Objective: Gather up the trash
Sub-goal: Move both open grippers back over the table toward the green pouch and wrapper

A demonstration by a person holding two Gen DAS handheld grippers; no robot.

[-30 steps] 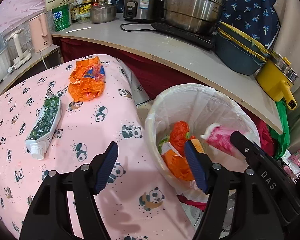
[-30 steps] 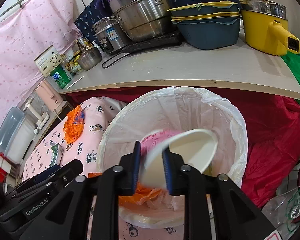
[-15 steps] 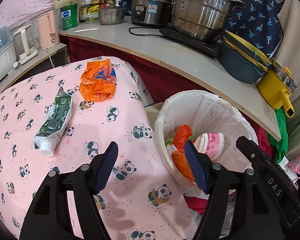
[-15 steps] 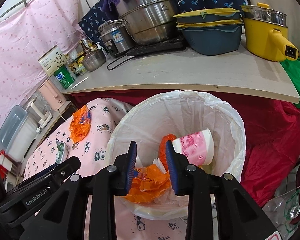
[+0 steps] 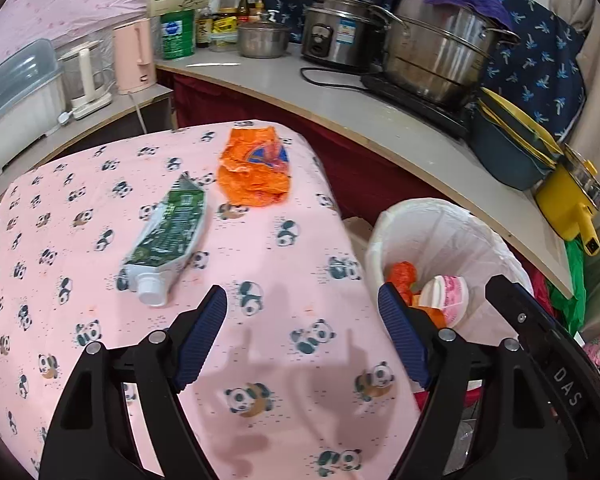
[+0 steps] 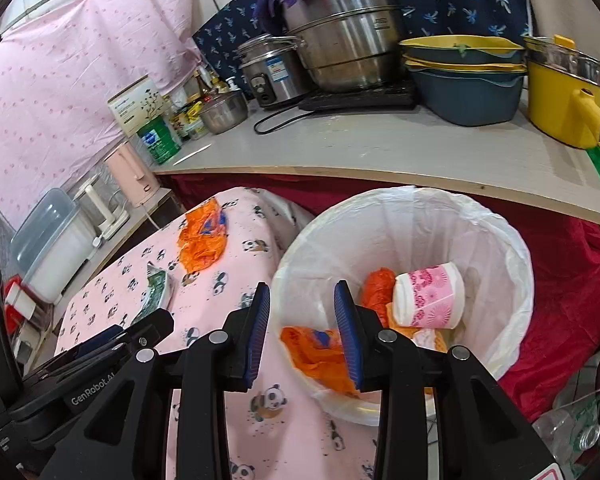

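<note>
Right gripper (image 6: 302, 332): jaws parted, nothing between the ribbed blue pads, poised over the near rim of the trash bin (image 6: 516, 240). Left gripper (image 5: 302, 332): spread wide, empty, above the panda-print cloth (image 5: 80, 184).

Bin: round, lined with thin crinkled white plastic. Inside: pink-and-white floral paper cup (image 6: 428, 296) on its side, crumpled orange wrappers (image 6: 312, 350) under and beside it.

On the cloth, well apart from the bin: flattened green-and-white tube (image 5: 166, 236) with white cap, glossy; just beyond it a crumpled orange bag (image 5: 256, 172).

Right view alone shows the bin's full interior and a clear plastic bottle (image 6: 572, 432) on the floor; the left view shows the tube whole.
</note>
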